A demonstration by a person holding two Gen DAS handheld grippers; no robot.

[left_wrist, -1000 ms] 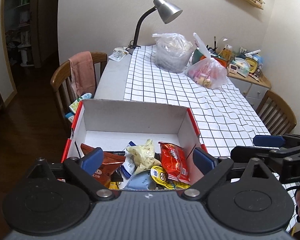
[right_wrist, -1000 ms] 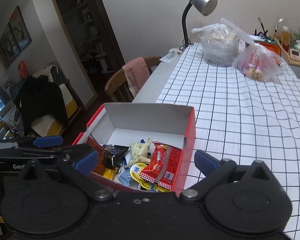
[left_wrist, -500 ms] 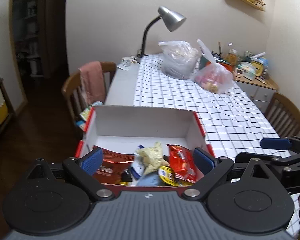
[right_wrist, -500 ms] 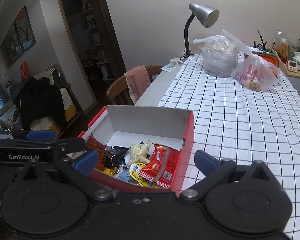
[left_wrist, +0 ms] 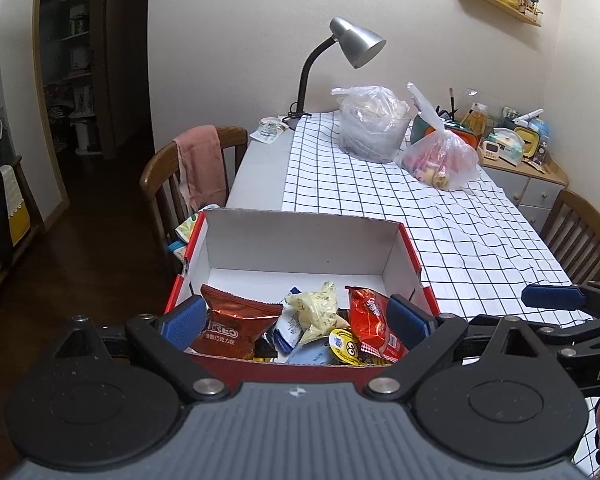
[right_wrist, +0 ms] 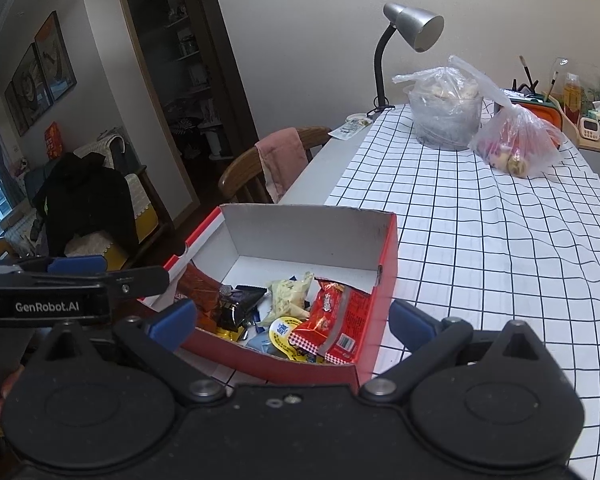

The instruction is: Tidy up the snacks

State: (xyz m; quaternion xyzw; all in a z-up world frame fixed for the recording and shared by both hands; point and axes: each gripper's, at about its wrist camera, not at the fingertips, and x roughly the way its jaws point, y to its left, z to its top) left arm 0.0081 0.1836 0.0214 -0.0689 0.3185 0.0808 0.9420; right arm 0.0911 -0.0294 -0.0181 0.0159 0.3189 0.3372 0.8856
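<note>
Over on the left there's a dark doorway (left_wrist: 88,60) with shelves behind it, then a wooden chair (left_wrist: 168,176) with a pink towel (left_wrist: 202,164) slung over the back. The red box (left_wrist: 300,248) sits at the near left corner of the table, snacks piled in its front half: a brown Oreo pack (left_wrist: 232,326), a pale wrapper (left_wrist: 318,310), a red packet (left_wrist: 370,320). Left gripper (left_wrist: 296,322) hangs spread wide above the box's near edge, holding nothing. Right gripper (right_wrist: 292,324) is the same, jaws apart and empty. The checked tablecloth (left_wrist: 440,216) runs back to a silver desk lamp (left_wrist: 352,44) and two plastic bags (left_wrist: 440,156), with a cluttered sideboard (left_wrist: 524,160) far right.
</note>
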